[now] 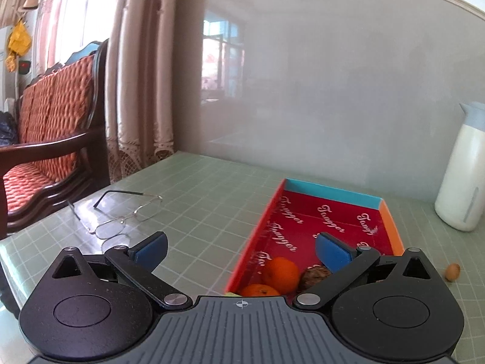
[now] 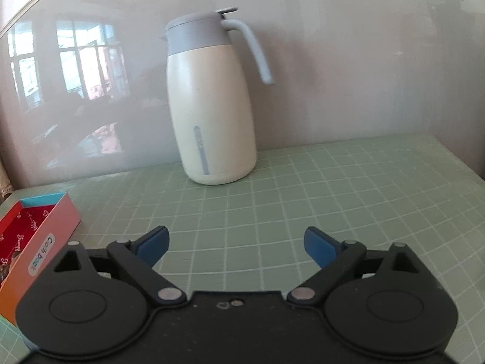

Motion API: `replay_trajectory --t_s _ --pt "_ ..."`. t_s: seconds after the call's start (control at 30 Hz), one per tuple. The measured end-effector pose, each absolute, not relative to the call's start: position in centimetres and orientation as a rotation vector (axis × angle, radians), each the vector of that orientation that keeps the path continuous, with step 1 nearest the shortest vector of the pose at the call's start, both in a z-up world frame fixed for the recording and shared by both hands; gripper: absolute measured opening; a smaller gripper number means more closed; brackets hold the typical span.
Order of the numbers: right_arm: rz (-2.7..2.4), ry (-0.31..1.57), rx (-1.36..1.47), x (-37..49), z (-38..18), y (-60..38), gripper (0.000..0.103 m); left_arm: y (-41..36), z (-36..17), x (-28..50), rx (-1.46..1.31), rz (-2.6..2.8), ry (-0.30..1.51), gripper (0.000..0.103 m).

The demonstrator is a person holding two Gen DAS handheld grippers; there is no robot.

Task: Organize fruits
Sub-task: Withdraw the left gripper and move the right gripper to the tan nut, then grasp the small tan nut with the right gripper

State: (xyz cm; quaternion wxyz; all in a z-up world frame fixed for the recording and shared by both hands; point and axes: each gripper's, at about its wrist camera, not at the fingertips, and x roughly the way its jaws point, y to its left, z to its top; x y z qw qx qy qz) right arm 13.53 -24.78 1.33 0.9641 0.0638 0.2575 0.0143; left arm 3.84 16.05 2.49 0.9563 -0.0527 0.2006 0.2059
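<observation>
left hand-held gripper (image 1: 241, 250): jaws wide, nothing between pads; hovers over near end of the box, pointing abt 12 o'clock.
right hand-held gripper (image 2: 236, 244): jaws wide, empty; over bare table (image 2: 333, 188), no fruit in its view.
box (image 1: 391, 221): shallow cardboard lid/tray, red printed liner, blue far wall, orange side wall; at 1 o'clock in left wrist view, 9 o'clock in right wrist view (image 2: 45, 242).
oranges: two in near corner of box. Upper orange (image 1: 281, 274) touching the walnut; lower orange (image 1: 257, 290) partly hidden by gripper body.
walnut (image 1: 313, 276): brown, wrinkled, in box just right of upper orange, partly behind right blue pad.
loose nut (image 1: 452, 271): small, tan, on table outside box at 3 o'clock. Can't tell what kind. Prob. the remaining item.
handling, oranges: prob. light, round, skin gives a bit; will roll. Grip across the equator, moderate squeeze.
handling, nuts: prob. hard shell, very light, small vs pad width, so easy to squirt out. Pinch centred, pads low to table.
handling, box: thin card, prob. slides if nudged; wall flexes.
clutter: glasses (image 1: 121, 218) at 10 o'clock, fragile, keep off. Thermos jug (image 2: 212, 103) at 12 o'clock of right view, upright, well apart from box.
</observation>
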Motion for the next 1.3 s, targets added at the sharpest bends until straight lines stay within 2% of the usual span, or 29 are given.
replay_trajectory --t_s 0.23,0.6,0.83,0.9,1.1,1.17,1.27,1.3 --pt "0.117 0.536 0.086 14.9 0.8 -21.0 0.095 17.3 2.1 3.6 -0.107 0.452 0.415 0.103" --pt "0.186 0.551 -0.032 15.9 0.3 -15.6 0.08 20.8 1.1 3.1 -0.165 0.503 0.444 0.103" --pt "0.223 0.597 -0.064 17.0 -0.9 -13.0 0.065 22.5 0.7 2.6 -0.171 0.535 0.452 0.103" --pt "0.222 0.614 -0.068 17.4 -1.4 -12.5 0.057 22.9 0.5 2.4 -0.176 0.541 0.457 0.103" --pt "0.204 0.654 -0.07 18.3 -2.4 -11.8 0.045 23.7 0.4 2.0 -0.18 0.545 0.459 0.103" --pt "0.203 0.663 -0.071 18.5 -2.7 -11.7 0.044 23.9 0.3 1.9 -0.184 0.545 0.462 0.103" --pt "0.197 0.679 -0.076 18.8 -3.1 -11.7 0.036 24.1 0.3 1.8 -0.186 0.545 0.46 0.103" --pt "0.196 0.678 -0.079 18.8 -3.1 -11.7 0.028 24.2 0.3 1.8 -0.187 0.545 0.46 0.103"
